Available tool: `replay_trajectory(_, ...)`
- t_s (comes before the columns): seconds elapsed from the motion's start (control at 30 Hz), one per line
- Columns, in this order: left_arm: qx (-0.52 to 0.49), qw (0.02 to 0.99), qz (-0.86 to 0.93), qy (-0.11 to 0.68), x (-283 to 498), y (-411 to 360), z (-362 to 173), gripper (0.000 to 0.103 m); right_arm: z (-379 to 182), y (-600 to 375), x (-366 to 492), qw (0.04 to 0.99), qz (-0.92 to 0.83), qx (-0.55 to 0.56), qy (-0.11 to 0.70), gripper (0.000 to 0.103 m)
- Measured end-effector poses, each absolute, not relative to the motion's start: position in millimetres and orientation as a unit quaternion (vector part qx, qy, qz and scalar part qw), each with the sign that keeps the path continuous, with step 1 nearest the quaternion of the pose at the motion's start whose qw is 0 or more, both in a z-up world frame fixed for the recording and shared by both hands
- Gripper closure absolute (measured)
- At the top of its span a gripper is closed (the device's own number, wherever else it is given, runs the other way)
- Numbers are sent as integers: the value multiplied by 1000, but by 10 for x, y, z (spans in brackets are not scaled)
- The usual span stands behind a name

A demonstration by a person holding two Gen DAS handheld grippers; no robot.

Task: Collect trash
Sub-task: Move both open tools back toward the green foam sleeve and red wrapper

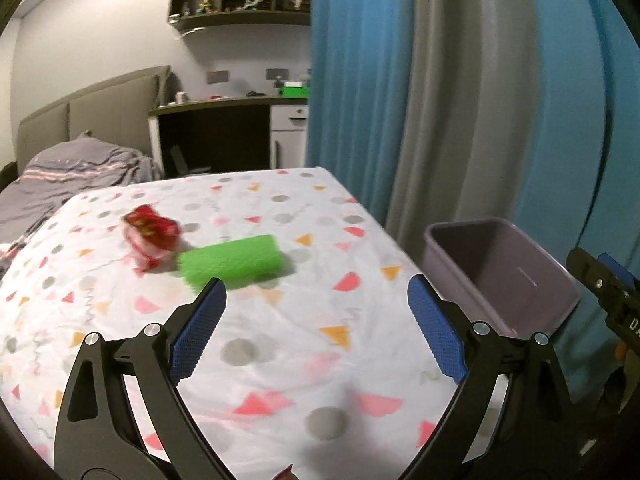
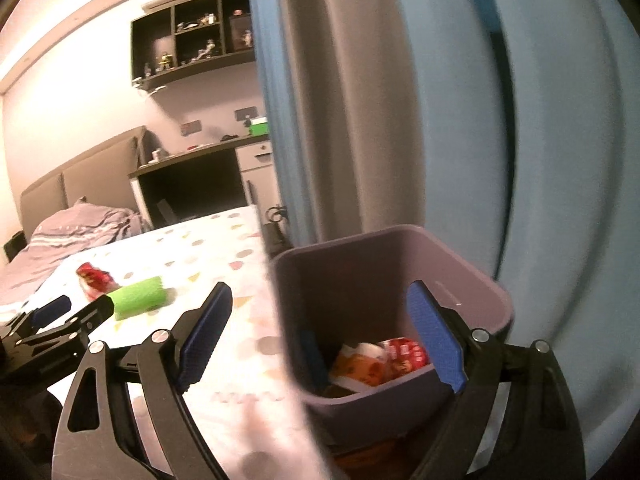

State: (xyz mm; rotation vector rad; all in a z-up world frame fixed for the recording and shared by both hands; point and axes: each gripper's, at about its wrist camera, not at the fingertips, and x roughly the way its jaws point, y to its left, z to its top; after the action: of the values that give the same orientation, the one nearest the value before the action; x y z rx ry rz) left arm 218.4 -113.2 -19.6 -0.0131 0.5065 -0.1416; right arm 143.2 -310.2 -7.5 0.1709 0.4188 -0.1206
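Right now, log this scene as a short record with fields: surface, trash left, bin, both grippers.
surface: bed with patterned sheet
trash left: red wrapper and green roll, lying side by side on the sheet
bin: purple bin beside the bed, against the blue curtain
bin contents: orange and red wrappers
left gripper: open, empty, above the bed facing the green roll
right gripper: open, empty, above the bin
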Motion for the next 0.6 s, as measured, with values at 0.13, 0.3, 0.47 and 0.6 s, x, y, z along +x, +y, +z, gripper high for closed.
replay_trajectory(0.13, -10, 967, -46, 250, 2147, -822, -205, 12, -85, -2752, 1538, 973, -31, 76, 217, 17)
replay_trajectory(0.3, -15, 967, -6, 253, 2144, -381, -255, 12, -125, -2233, 1757, 971, 9, 54, 232, 17)
replay_trajectory(0.47, -20, 967, 39, 252, 2166, 100, -266, 12, -204, -1840, 1995, 967, 35, 42, 249, 17)
replay_trajectory(0.6, -32, 965, 65, 252, 2198, 434, -270, 12, -304, -1554, 2251, 959, 53, 40, 275, 17)
